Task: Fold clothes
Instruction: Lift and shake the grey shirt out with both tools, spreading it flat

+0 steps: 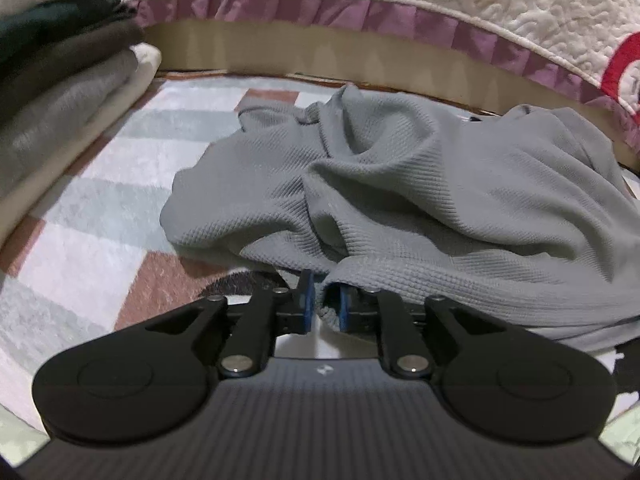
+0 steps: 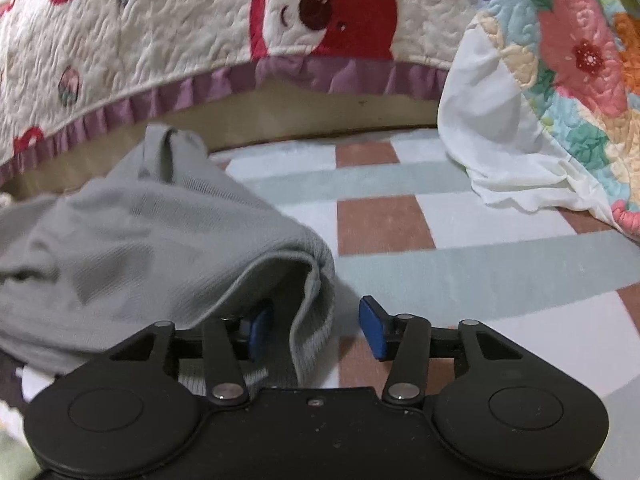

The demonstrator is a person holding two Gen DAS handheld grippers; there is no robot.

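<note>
The supporting surface is a rug (image 1: 120,184) with a check pattern of white, pale green and brown blocks. A crumpled grey garment (image 1: 420,200) lies directly on it, near the base of a bed. A stack of folded clothes (image 1: 56,112) rests on the rug's left side in the left wrist view, well apart from the garment. In the right wrist view, a floral quilt with white lining (image 2: 520,120) touches the rug at the right.

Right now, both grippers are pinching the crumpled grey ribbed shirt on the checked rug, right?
Not both. The left gripper pinches the crumpled grey ribbed shirt on the checked rug, but the right wrist view shows the right gripper open, its fingers either side of the shirt's edge.
</note>
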